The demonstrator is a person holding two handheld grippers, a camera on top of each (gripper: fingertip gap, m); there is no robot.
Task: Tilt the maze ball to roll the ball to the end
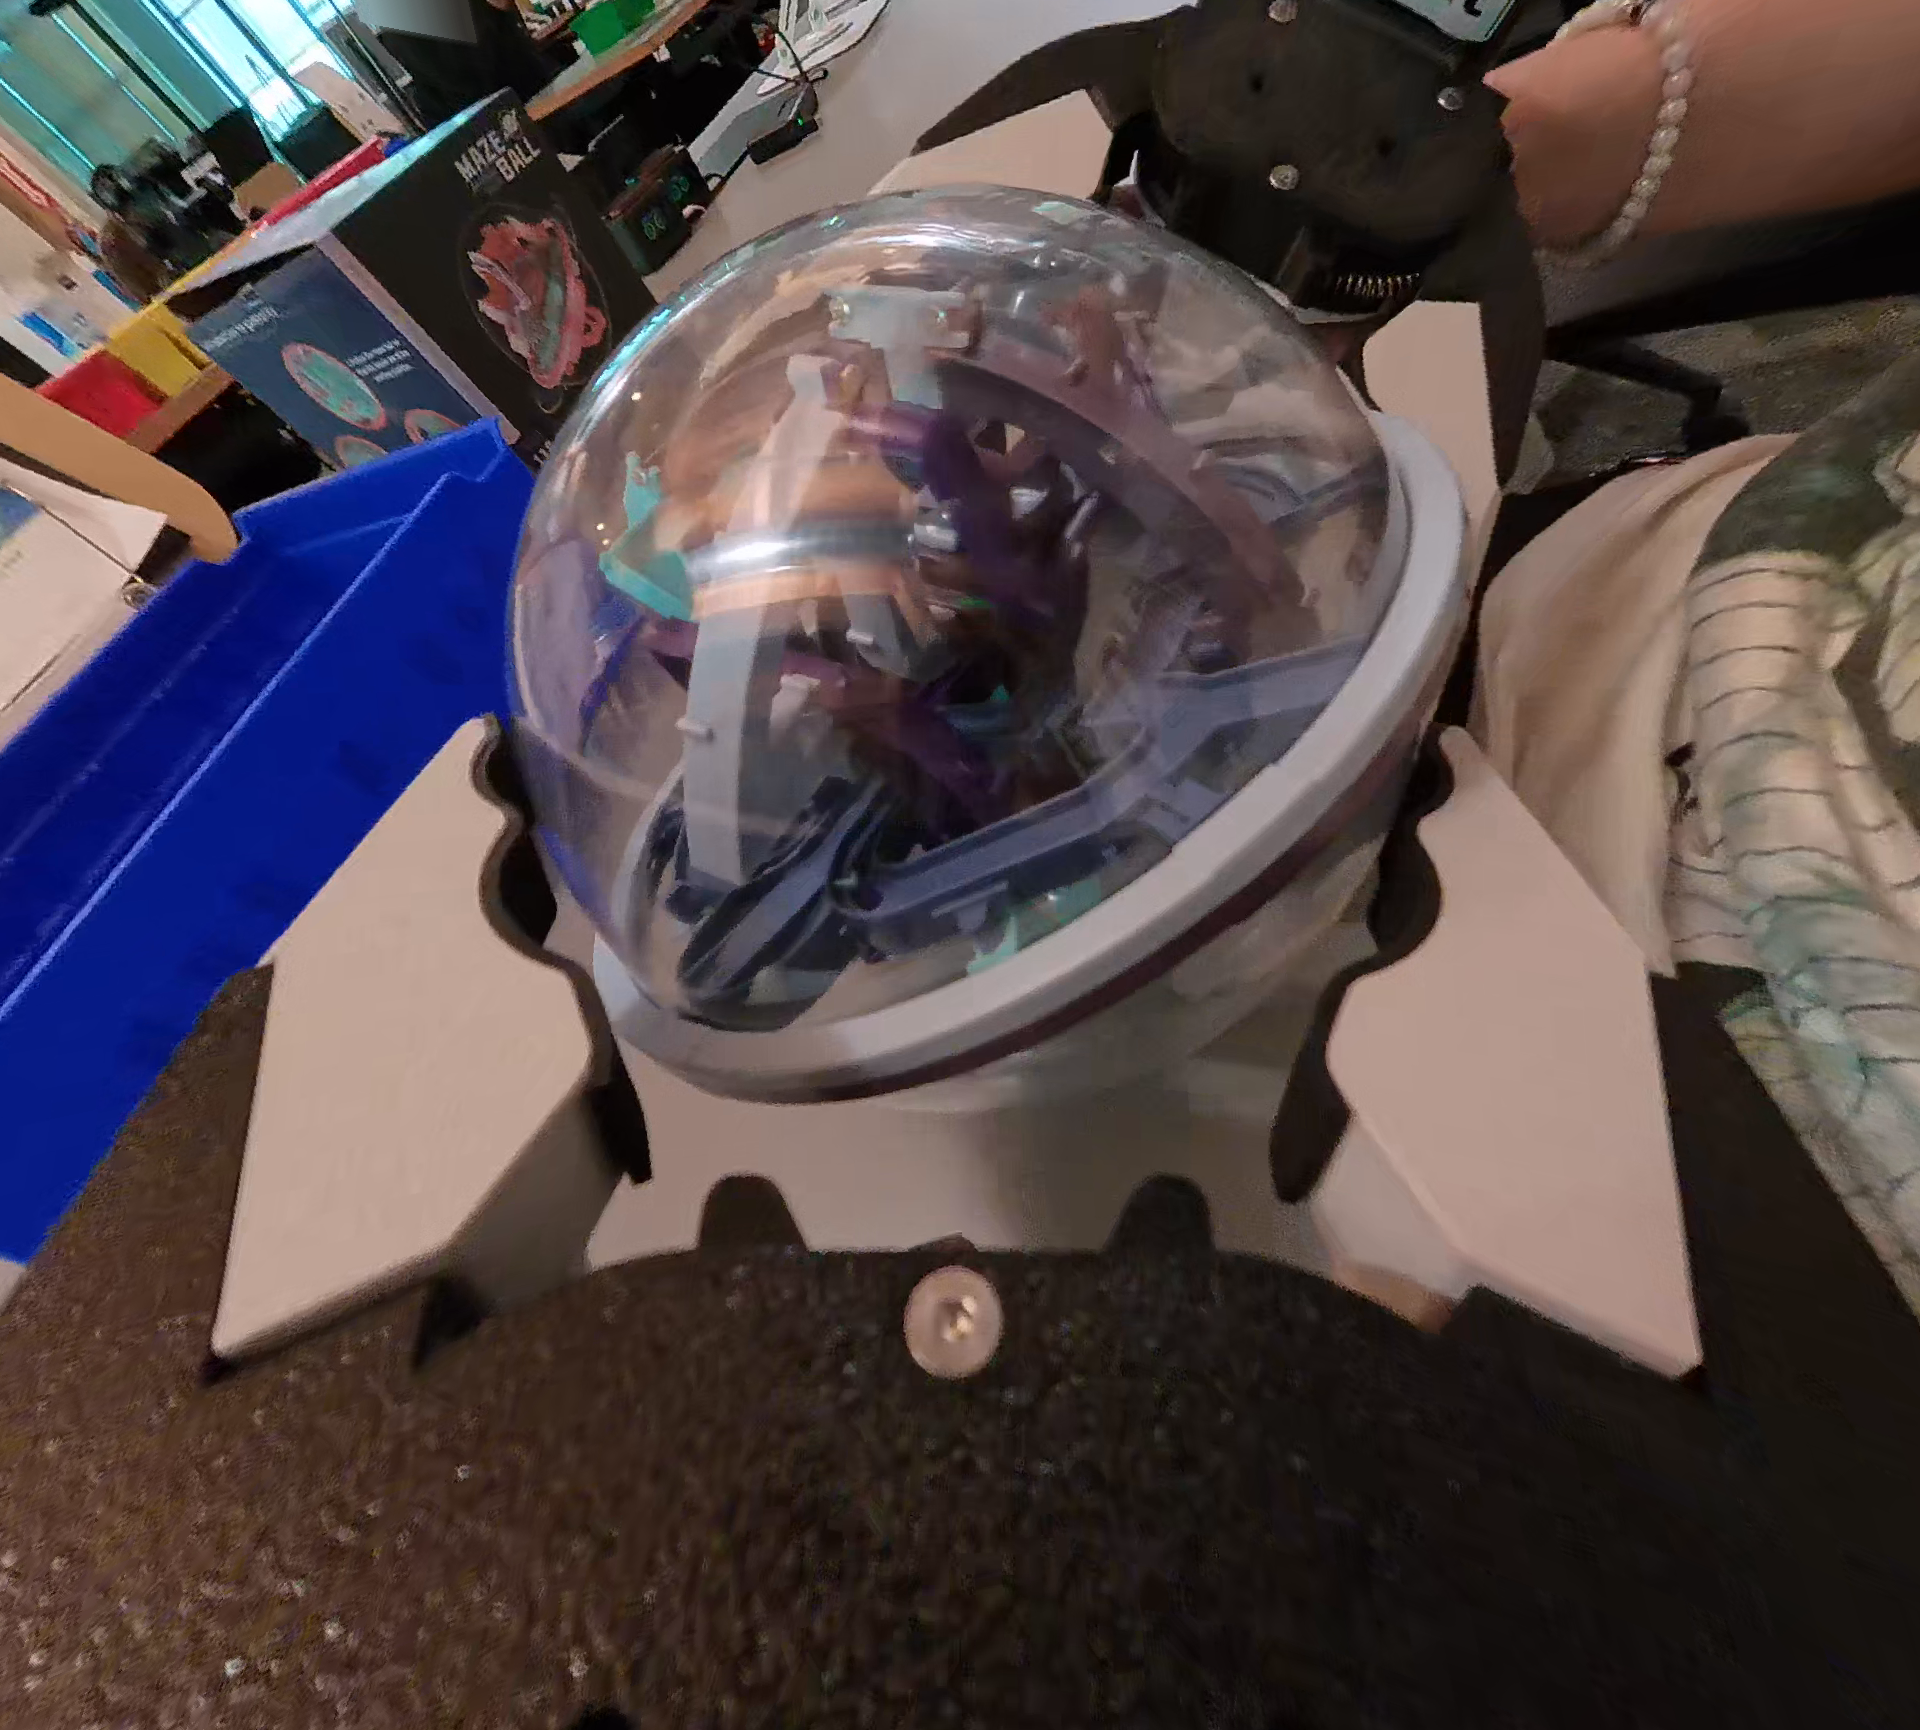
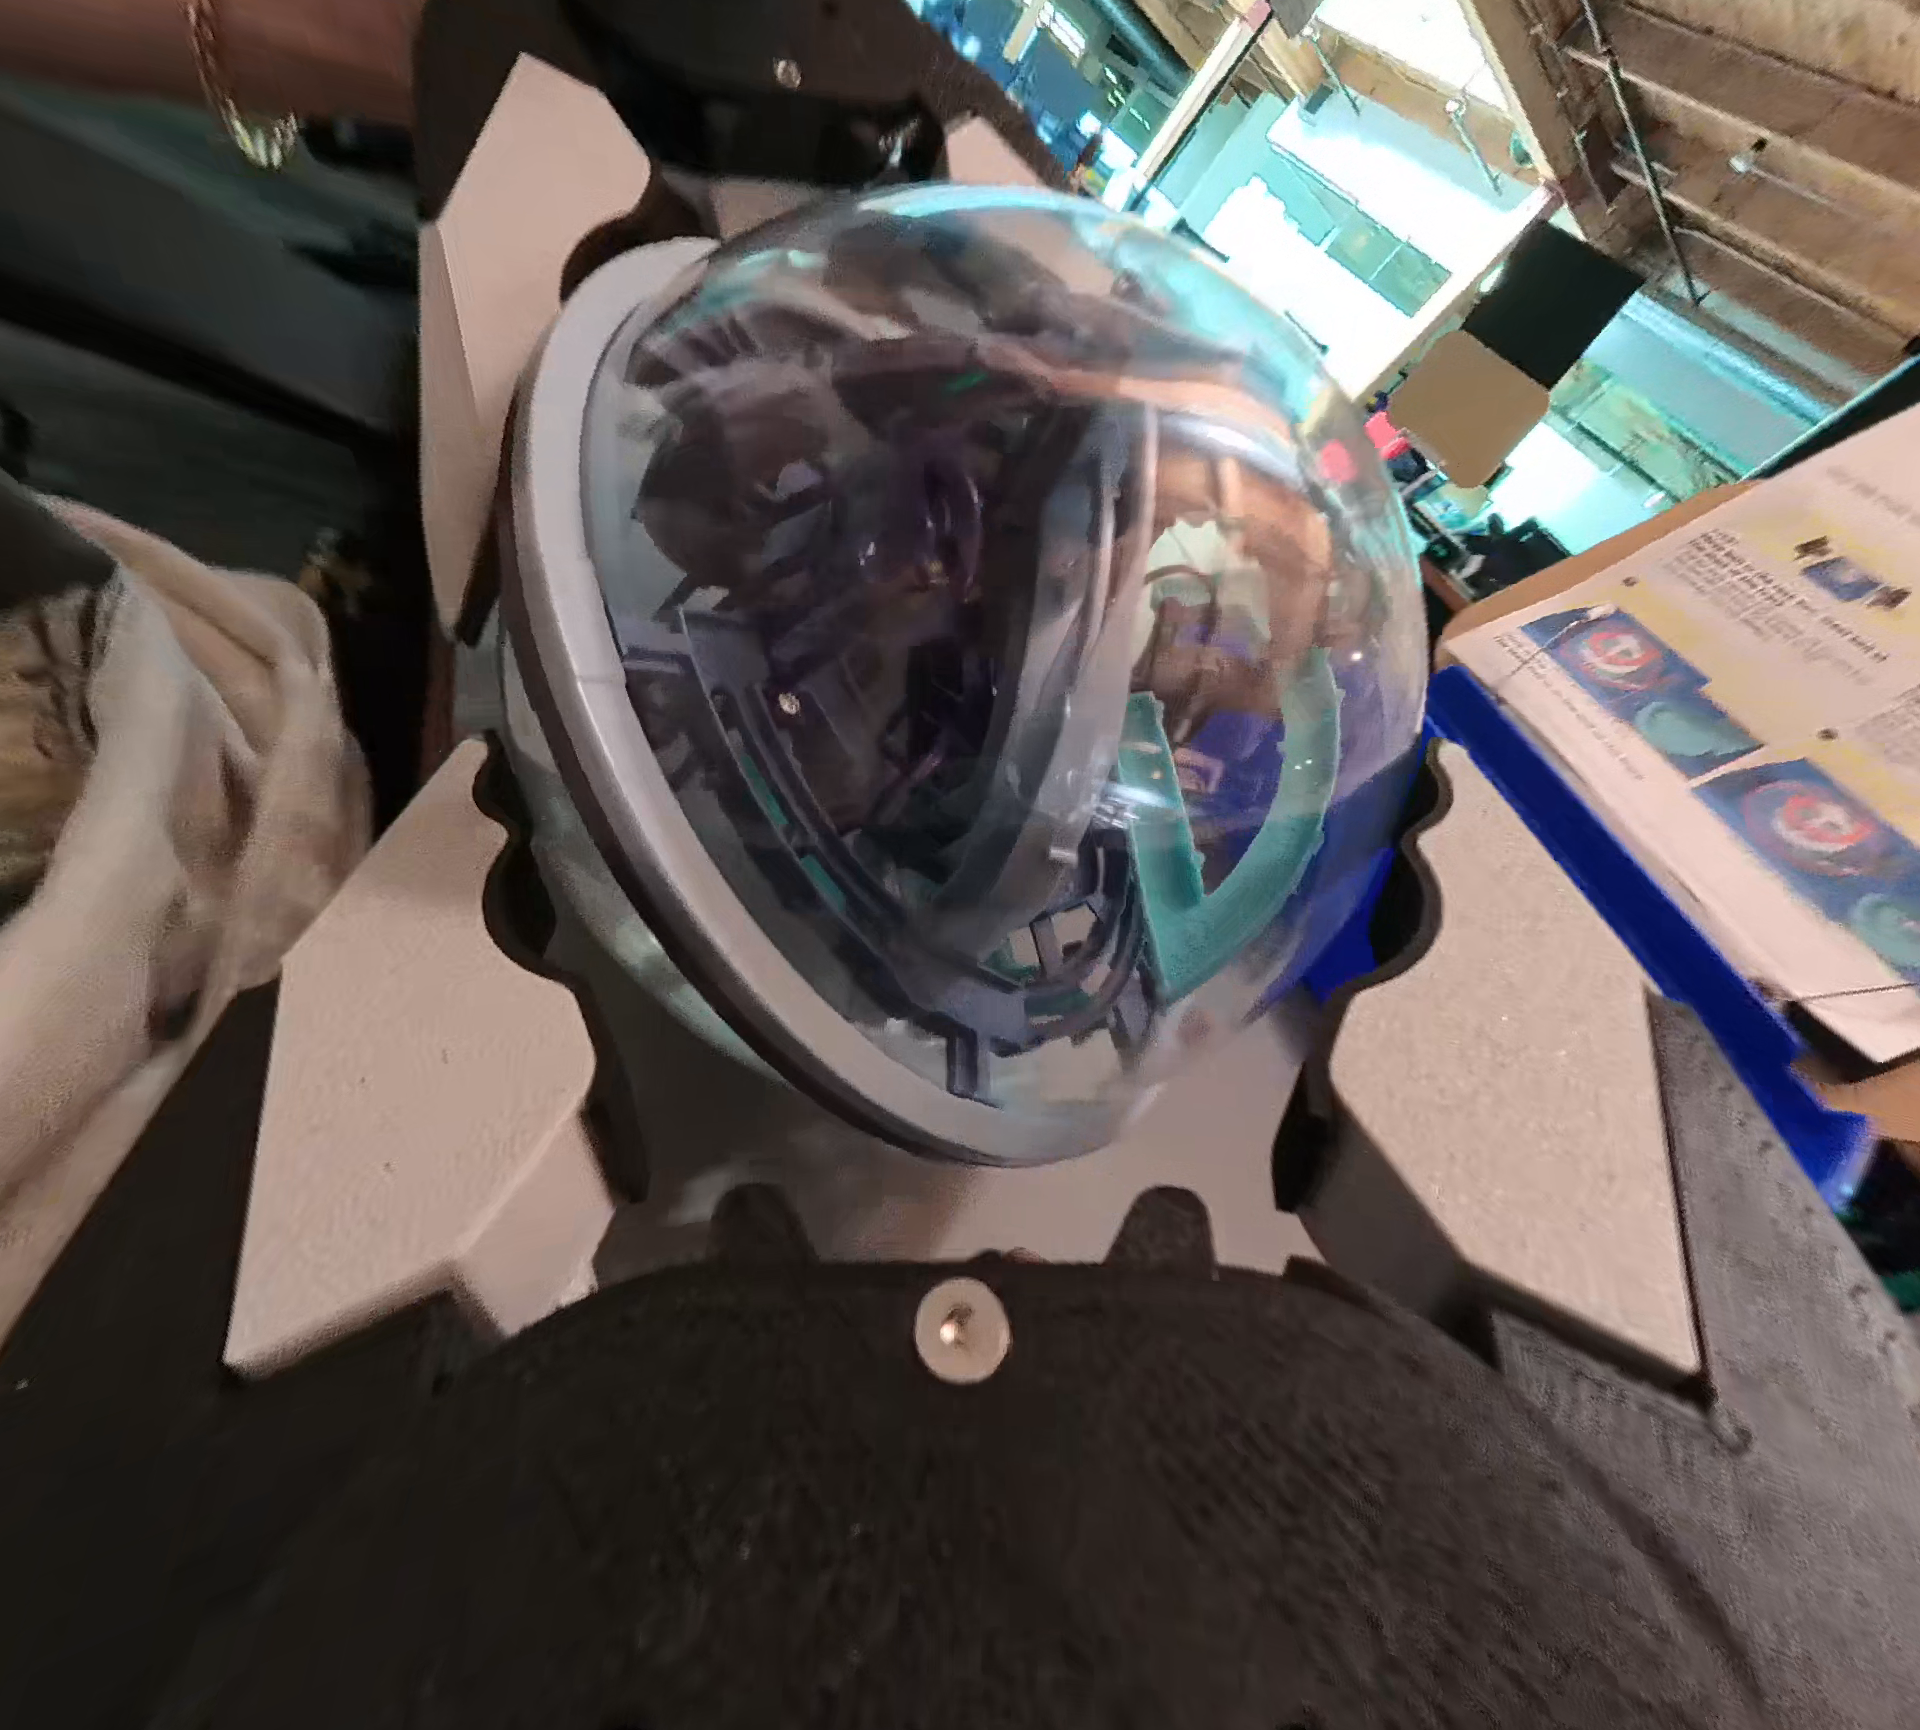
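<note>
The maze ball (image 1: 966, 641) is a clear sphere with a white ring around its middle and purple, grey and teal tracks inside. It is held in the air between both grippers. My left gripper (image 1: 956, 849) is shut on it, with its fingers (image 1: 499, 849) pressed on both sides. The right gripper (image 1: 1330, 153) grips the far side. In the right wrist view the ball (image 2: 956, 662) fills the middle, and my right gripper (image 2: 951, 849) is shut on it, fingers (image 2: 499, 859) against the shell. The left gripper (image 2: 675, 39) holds the opposite side. A small shiny bead (image 2: 787, 700) sits on an inner track.
A blue bin (image 1: 208, 693) lies left of the ball, with the toy's dark box (image 1: 499, 278) behind it. In the right wrist view the bin (image 2: 1621, 901) and a printed cardboard box (image 2: 1714, 693) are on the right. A person's arm (image 1: 1662, 18) and clothing (image 1: 1714, 693) are close.
</note>
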